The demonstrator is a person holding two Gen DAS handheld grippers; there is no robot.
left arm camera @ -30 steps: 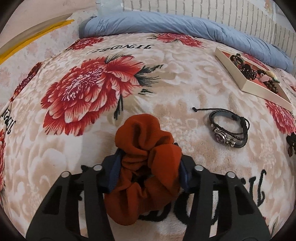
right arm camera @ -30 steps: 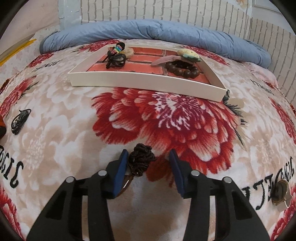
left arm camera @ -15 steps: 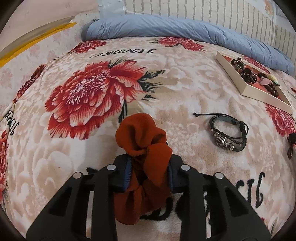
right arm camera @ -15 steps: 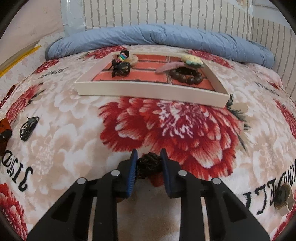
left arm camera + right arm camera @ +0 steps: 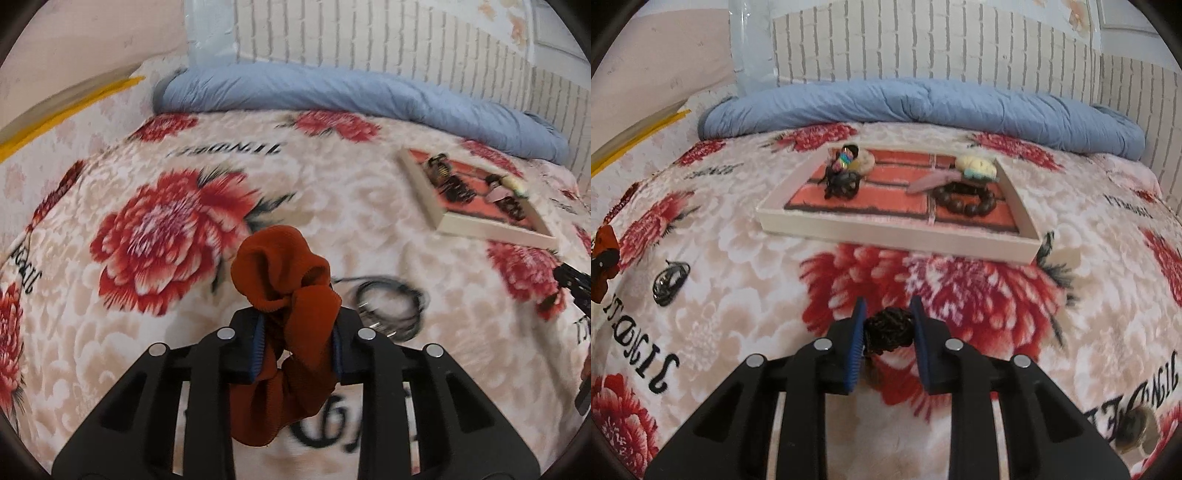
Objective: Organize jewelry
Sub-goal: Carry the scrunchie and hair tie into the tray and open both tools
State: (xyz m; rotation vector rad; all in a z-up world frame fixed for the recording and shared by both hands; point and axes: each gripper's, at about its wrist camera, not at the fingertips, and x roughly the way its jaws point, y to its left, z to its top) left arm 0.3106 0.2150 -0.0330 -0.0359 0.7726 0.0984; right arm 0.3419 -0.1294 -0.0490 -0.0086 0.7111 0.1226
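Note:
My left gripper (image 5: 297, 341) is shut on a rust-orange scrunchie (image 5: 291, 295) and holds it above the floral blanket. My right gripper (image 5: 888, 332) is shut on a dark brown braided hair tie (image 5: 888, 328), lifted off the blanket in front of the white tray (image 5: 897, 232). The tray has a brick-pattern floor and holds a black hair clip (image 5: 842, 182), a brown bead bracelet (image 5: 967, 199) and a few other pieces. The tray also shows in the left wrist view (image 5: 480, 225) at the far right.
A black leather bracelet (image 5: 391, 306) lies on the blanket just right of the left gripper; it also shows in the right wrist view (image 5: 670, 282). A small round metal piece (image 5: 1137, 428) lies at lower right. A blue rolled duvet (image 5: 923, 107) lines the far edge by the brick wall.
Both grippers closed on their items and lifted them off the blanket. The right gripper rose with the hair tie, and the left rose with the scrunchie.

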